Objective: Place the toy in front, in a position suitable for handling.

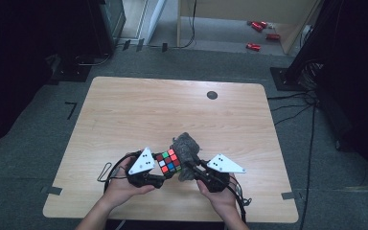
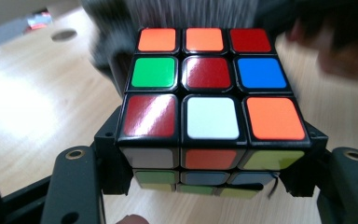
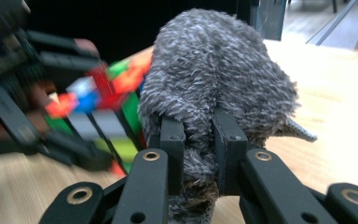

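Item: puzzle cube (image 1: 168, 161), mixed colours on every face that shows, none of them sorted. Held above the table (image 1: 124, 110) near the middle of its near edge, clamped between the jaws of the left gripper (image 1: 159, 173); in the left gripper view the cube (image 2: 212, 100) sits square between both pads, a red-centred face turned up.

Item: grey fluffy cloth (image 1: 186, 149), bunched. Pinched tight by the jaws of the right gripper (image 1: 193, 168); in the right gripper view the pile (image 3: 216, 79) bulges out over both pads, and one corner sticks out to the side. The cloth presses against the far and right sides of the cube.

State of work: wiping the cube with the cloth appears under way. Both things are already picked up and brought together. How many faces have been wiped cannot be told. Left, as far as can be judged: turning the cube to reach the other faces, then setting both things down.

Surface: pale wood-grain table with rounded corners; a dark round cap (image 1: 212, 95) near the far edge, right of the middle.

Room: grey carpet floor (image 1: 38, 124), tape marks (image 1: 71, 109) beside the left edge, cables (image 1: 292, 103) trailing to the right, dark stands at both far corners, small red things (image 1: 258, 33) on the floor beyond.
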{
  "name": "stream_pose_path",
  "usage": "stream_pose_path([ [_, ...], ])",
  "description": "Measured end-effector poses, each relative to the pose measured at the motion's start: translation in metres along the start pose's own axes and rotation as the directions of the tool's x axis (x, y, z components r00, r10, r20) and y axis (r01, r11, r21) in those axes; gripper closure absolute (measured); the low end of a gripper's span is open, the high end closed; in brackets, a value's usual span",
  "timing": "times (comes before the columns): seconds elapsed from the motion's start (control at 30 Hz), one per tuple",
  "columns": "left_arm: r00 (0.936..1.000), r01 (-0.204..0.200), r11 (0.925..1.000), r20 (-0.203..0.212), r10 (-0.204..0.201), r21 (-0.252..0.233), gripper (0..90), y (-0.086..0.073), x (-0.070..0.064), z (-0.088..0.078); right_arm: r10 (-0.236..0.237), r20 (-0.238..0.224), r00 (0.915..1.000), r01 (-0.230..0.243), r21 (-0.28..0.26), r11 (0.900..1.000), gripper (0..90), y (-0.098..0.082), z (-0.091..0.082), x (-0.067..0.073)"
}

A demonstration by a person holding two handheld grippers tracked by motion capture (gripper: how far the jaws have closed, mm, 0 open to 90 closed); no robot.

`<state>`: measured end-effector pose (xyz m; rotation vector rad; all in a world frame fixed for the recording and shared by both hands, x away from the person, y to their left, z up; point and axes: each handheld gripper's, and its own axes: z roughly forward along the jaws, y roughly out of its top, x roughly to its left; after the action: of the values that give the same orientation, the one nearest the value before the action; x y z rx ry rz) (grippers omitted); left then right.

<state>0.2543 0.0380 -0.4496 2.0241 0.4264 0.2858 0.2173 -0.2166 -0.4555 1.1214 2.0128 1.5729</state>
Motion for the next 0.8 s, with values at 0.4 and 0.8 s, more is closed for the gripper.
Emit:
stream_pose_path([
  [0.4, 0.9993, -0.036, 0.9993, 0.008, 0.036, 0.011, 34.6, -0.001, -0.008, 0.006, 0.010, -0.011, 0.9999, -0.011, -0.035, 0.999, 77.8, 0.002, -0.004, 0.003],
  [0.8, 0.9995, -0.029, 0.9996, 0.009, 0.029, 0.001, 34.7, -0.004, -0.006, 0.007, -0.022, -0.024, 0.9995, 0.020, -0.054, 0.998, 77.2, 0.007, -0.009, 0.008],
])
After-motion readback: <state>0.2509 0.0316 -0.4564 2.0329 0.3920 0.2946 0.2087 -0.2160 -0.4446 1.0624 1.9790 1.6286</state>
